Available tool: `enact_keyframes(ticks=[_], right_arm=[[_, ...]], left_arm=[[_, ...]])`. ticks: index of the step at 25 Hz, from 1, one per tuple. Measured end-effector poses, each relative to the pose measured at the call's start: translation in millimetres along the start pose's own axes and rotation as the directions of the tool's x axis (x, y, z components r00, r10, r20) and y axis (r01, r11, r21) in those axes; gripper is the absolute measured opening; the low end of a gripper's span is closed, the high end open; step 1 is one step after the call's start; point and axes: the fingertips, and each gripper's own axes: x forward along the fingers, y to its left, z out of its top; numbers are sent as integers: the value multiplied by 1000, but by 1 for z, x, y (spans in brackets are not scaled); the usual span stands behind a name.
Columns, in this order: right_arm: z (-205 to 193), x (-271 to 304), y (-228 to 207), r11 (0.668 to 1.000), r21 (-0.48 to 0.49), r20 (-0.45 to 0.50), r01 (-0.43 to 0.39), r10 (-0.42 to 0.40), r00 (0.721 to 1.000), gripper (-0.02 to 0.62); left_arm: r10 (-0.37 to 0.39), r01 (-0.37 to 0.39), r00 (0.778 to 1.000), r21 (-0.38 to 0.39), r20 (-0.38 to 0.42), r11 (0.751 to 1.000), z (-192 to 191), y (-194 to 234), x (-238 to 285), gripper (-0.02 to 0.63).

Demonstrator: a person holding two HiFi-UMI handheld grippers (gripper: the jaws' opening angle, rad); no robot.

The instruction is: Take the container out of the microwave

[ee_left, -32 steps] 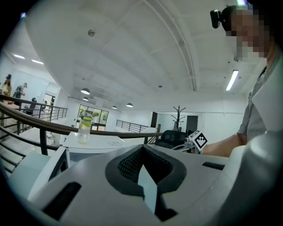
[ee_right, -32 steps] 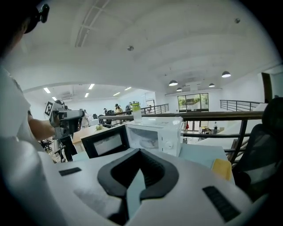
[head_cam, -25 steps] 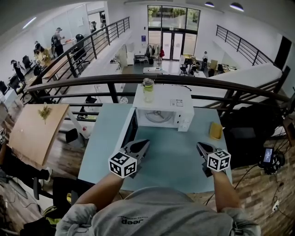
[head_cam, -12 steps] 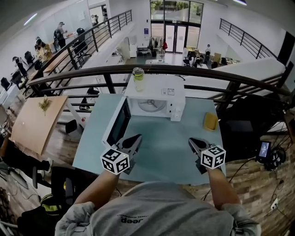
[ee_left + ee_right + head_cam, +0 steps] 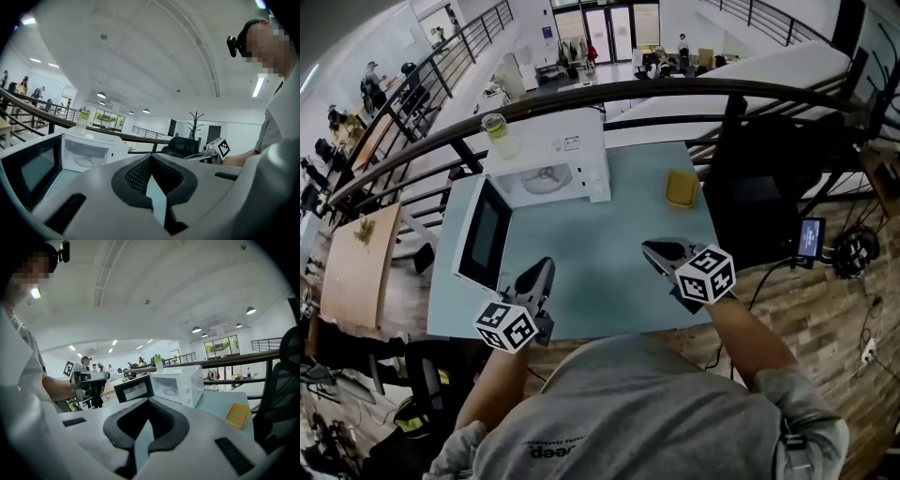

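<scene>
A small yellow plastic container (image 5: 681,188) sits on the pale blue table (image 5: 609,234), out in the open to the right of the white microwave (image 5: 572,148) and well apart from it; the microwave stands at the table's far left corner with its dark-windowed door (image 5: 484,232) swung open toward the left; a round glass turntable (image 5: 546,178) shows inside the cavity; a clear jar with a green lid (image 5: 499,134) stands upright on the microwave's top, at its left end.

The 2 tools are held low over the near half of the table; the left gripper (image 5: 546,266) sits near the open door's near end, its jaws pressed together with nothing between them; the right gripper (image 5: 650,248) is nearer than the yellow container and apart from it, its jaws likewise pressed together on nothing; neither tool touches the microwave or the container.

A black metal railing (image 5: 675,89) runs behind the table's far edge.
</scene>
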Motion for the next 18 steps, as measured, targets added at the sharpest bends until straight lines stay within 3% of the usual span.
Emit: enact_keyframes(ticks=[7,11,18], right_arm=[[-2,6,0,1000,8,6,4,-4,1000,15],[12,25,9,999,8,36,50,-51,998,15],[23,63,38,985,114,84,128,-138,987,15]], left_arm=[[-51,51,999,21,8,999,6,2,10,8],[-89,88,996,37,18,995,17,33,-2,8],[-126,126,992,70,0,990,28,98,-47,8]])
